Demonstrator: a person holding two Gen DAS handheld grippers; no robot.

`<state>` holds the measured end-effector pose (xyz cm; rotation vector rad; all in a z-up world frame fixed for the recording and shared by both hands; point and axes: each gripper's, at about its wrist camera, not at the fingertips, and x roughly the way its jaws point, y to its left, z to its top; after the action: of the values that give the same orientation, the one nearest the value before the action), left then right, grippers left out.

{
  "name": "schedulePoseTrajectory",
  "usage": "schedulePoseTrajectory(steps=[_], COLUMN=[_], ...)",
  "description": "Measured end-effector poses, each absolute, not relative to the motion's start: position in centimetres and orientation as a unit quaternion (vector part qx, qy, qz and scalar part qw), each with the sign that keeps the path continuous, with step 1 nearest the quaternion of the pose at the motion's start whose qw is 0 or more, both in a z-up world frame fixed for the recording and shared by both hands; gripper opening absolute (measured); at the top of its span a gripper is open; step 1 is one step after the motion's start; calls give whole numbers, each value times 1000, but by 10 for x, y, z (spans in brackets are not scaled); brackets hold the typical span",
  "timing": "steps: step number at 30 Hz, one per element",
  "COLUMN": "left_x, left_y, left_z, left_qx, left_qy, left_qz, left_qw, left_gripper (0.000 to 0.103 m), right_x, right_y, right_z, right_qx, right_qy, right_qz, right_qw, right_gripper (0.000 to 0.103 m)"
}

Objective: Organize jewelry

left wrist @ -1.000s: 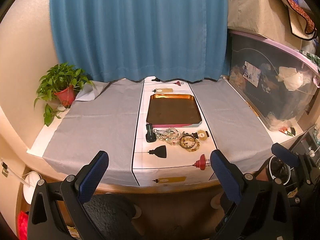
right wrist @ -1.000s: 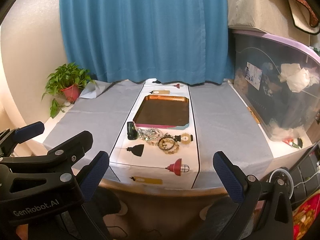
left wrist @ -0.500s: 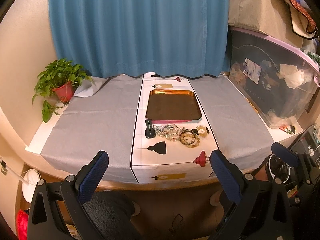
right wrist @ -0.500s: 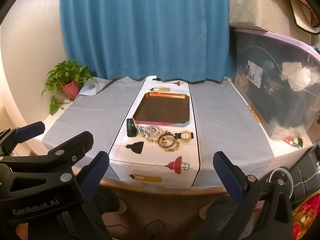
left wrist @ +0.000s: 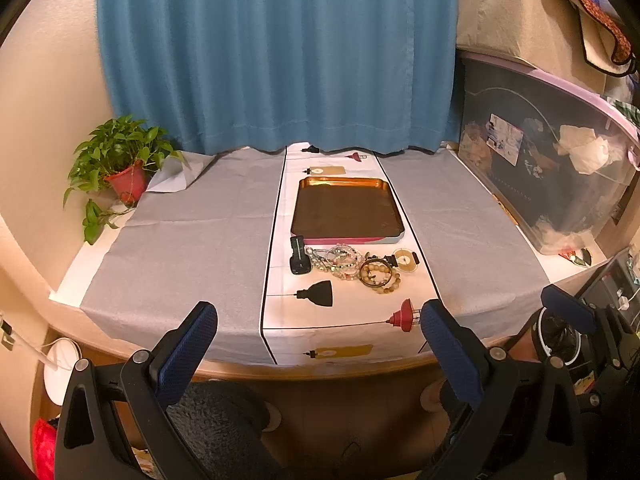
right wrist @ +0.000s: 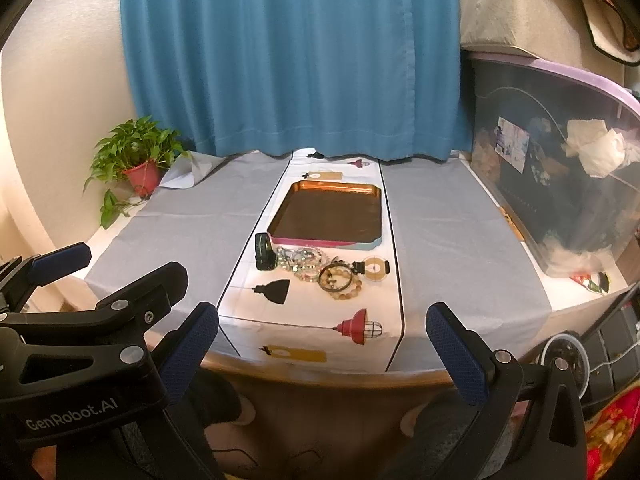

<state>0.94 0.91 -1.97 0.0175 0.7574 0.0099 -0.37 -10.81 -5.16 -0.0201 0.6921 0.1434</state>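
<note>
Left wrist view: the table (left wrist: 192, 240) lies ahead, with the tray (left wrist: 346, 210) at its middle. Jewelry (left wrist: 352, 266) forms a left-right row just before the tray's near edge. Left gripper (left wrist: 318, 332) and right gripper (right wrist: 322, 334) both hang spread and empty, about equally far.

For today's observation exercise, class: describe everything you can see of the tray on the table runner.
The tray is a shallow rectangle with rounded corners, lying flat on the white printed runner. Its raised inner rim gleams copper-orange, its floor looks dark brown, and its near outer wall shows pink and pale blue. It looks like metal. Nothing lies in it. The pile of jewelry sits just in front of its near edge; whether they touch cannot be told. No gripper is near it.
</note>
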Motion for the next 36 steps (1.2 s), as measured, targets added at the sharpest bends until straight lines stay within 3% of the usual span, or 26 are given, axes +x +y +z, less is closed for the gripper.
schedulePoseTrajectory(steps=[26,36], left_x=[29,68], left_y=[16,23], left_z=[-71,-122], left_qx=[36,50], left_qy=[386,393], left_qz=[4,-51], left_qw=[922,917], left_gripper=[101,99], right_x=[25,66], right_y=[-105,-92], right_z=[-106,-158], right_qx=[-2,-17], right_qy=[359,373], right_qz=[100,162], right_qw=[928,913], right_gripper=[103,103])
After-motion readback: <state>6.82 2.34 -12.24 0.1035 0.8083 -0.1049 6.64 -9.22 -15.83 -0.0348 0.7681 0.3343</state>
